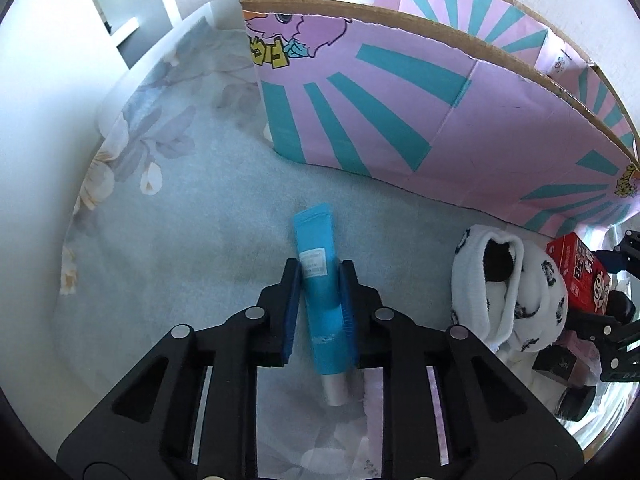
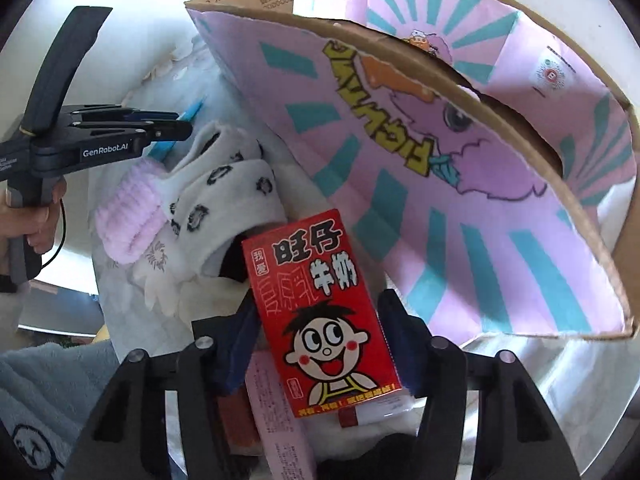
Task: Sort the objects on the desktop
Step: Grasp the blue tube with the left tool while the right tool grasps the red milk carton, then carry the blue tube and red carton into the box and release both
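Looks like mid-pickup: a blue tube (image 1: 320,300) is pinched in the left tongs (image 1: 320,284) and a red carton (image 2: 320,316) in the right tongs (image 2: 316,320), both just before the box (image 2: 440,184), so lifting over its rim is probably needed next.

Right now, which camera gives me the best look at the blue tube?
The left wrist view. There the blue tube lies almost whole between the left gripper's pads, its label and pale cap visible. The right wrist view shows only a thin blue sliver poking past that gripper's fingers from the side.
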{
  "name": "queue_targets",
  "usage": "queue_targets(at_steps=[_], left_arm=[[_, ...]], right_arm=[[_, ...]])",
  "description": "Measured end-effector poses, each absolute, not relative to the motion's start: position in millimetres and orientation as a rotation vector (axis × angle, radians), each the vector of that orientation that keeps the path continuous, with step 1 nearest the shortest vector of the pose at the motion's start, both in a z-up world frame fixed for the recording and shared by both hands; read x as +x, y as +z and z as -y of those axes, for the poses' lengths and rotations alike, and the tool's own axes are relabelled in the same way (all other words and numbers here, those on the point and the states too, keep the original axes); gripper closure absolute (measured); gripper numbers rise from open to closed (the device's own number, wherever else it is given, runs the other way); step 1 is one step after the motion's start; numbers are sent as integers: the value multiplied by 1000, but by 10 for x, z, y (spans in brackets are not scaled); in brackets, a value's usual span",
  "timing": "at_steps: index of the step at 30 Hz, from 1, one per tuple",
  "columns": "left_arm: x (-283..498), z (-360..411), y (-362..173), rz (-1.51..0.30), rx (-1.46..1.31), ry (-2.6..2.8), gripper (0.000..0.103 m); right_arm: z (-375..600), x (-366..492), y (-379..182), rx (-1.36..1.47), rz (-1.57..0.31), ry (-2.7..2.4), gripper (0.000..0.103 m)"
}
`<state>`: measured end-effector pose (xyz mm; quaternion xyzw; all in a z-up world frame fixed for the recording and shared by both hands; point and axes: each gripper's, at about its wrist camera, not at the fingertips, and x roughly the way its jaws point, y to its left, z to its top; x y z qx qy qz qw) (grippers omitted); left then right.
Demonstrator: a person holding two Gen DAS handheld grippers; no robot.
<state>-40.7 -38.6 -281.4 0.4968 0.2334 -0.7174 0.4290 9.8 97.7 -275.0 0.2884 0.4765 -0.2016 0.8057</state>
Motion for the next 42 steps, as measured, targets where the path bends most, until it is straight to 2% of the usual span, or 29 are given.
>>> queue_targets(at_steps=[7, 20, 33, 42], left_arm=[[-357, 286, -2641, -552, 1264, -1809, 88], [-145, 256, -1833, -615, 1208, -1882, 88], [-551, 470, -938, -487, 1217, -2073, 88], [-848, 837, -658, -435, 1201, -2115, 88]], right_arm=[[-1041, 107, -2587, 677, -975, -439, 53], [-1282, -179, -1971, 729, -890, -504, 53], [-1161, -124, -1189, 682, -827, -600, 53], [-846, -24, -853, 608, -818, -702, 53]])
